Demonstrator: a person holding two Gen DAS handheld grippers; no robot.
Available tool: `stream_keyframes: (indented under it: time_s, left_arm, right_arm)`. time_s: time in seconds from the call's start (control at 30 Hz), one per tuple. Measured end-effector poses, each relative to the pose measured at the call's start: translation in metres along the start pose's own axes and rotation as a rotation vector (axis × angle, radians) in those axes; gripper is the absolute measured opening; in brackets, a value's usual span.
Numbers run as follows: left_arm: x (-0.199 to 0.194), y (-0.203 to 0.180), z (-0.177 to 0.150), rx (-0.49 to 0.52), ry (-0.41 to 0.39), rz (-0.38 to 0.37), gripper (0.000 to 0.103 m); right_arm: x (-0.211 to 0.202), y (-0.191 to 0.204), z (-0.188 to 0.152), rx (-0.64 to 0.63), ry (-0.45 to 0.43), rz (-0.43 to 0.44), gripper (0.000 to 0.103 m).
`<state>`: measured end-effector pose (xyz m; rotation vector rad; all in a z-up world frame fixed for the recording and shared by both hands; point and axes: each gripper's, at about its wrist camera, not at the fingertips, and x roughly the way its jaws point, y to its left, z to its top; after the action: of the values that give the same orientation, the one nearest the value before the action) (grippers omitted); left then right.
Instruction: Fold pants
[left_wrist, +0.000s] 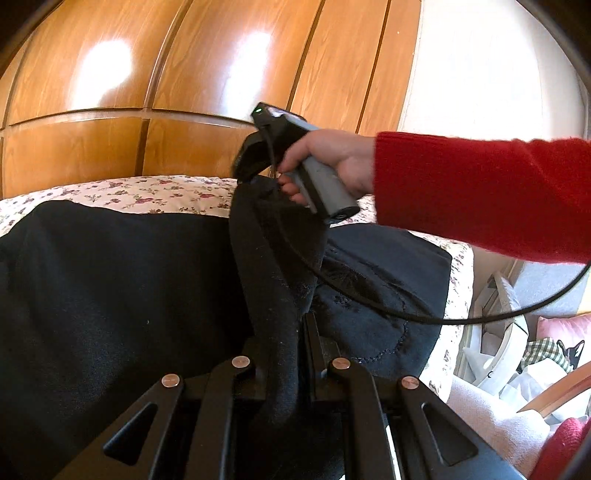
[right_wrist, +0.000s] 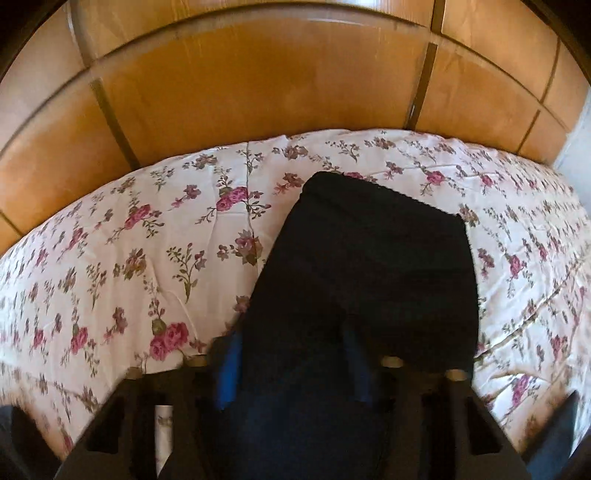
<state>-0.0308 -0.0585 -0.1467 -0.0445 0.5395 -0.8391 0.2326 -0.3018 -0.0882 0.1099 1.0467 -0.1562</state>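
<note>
Gripping dark, limp pants (left_wrist: 110, 295) on the floral bedspread (left_wrist: 155, 194), your left gripper (left_wrist: 282, 354) pinches a thick fold at six o'clock; your right gripper (right_wrist: 291, 365) clamps fabric too. Soft, floppy: hold hems.

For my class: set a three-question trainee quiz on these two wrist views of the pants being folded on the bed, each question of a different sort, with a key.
1. True or false: the left gripper is shut on the pants.
2. What covers the bed? A plain grey blanket; B floral bedspread; C bare mattress.
3. Fill in: the hand holding the right gripper wears a ___ sleeve.

Key: 1 true; 2 B; 3 red.
</note>
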Motion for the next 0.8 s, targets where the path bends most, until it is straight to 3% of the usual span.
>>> stream_keyframes:
  time_s: [0.03,0.1,0.33,0.5,0.63,0.8]
  left_arm:
    - [0.0,0.0,0.0,0.0,-0.001,-0.001,0.011]
    - [-0.001,0.001,0.0,-0.002,-0.001,-0.005,0.011]
    - [-0.001,-0.001,0.0,0.005,0.0,0.004,0.011]
    - [-0.002,-0.007,-0.002,0.036,-0.007,0.043,0.012]
    - [-0.002,-0.007,0.001,0.015,0.011,0.051,0.012]
    - [-0.003,-0.008,0.008,-0.029,0.039,0.068,0.012]
  right_arm:
    - [-0.006,-0.006,-0.002,0.006,-0.006,0.028,0.015]
    - [-0.018,-0.016,-0.004,0.014,-0.025,0.046,0.01]
    - [-0.096,-0.073,-0.029,0.101,-0.193,0.196,0.009]
    - [-0.148,-0.127,-0.065,0.2,-0.292,0.268,0.009]
    - [-0.178,-0.156,-0.102,0.224,-0.37,0.289,0.009]
    - [-0.191,-0.191,-0.152,0.336,-0.371,0.279,0.009]
